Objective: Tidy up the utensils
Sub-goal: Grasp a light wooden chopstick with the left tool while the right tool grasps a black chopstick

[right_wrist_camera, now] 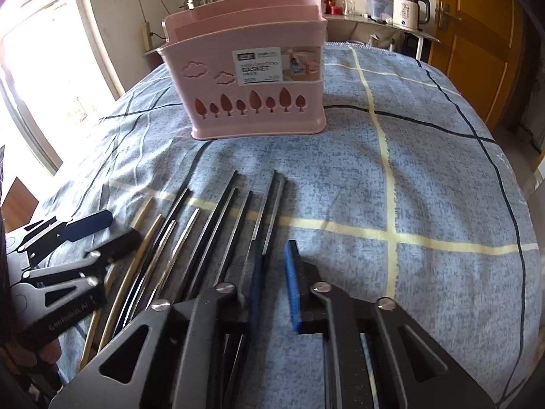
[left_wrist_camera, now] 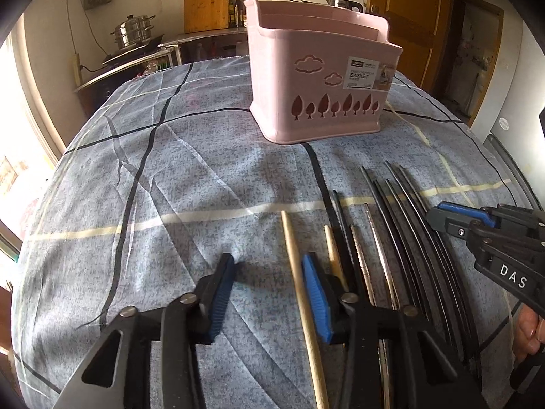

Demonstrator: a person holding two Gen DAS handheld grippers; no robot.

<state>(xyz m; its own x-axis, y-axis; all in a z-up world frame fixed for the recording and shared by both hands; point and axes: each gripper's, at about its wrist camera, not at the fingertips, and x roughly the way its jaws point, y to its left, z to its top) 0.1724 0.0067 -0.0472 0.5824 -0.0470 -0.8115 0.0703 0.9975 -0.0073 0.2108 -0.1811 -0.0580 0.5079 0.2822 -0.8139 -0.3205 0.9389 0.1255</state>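
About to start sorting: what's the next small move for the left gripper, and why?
Probably close the left gripper on the wooden chopstick. It already lies between the open fingers, nothing is held yet, and the pink basket stands beyond, waiting.

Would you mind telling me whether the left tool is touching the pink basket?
Apart. The left wrist view shows the left tool open low over the near cloth, with a wide stretch of bare blue tablecloth between its fingertips and the pink basket.
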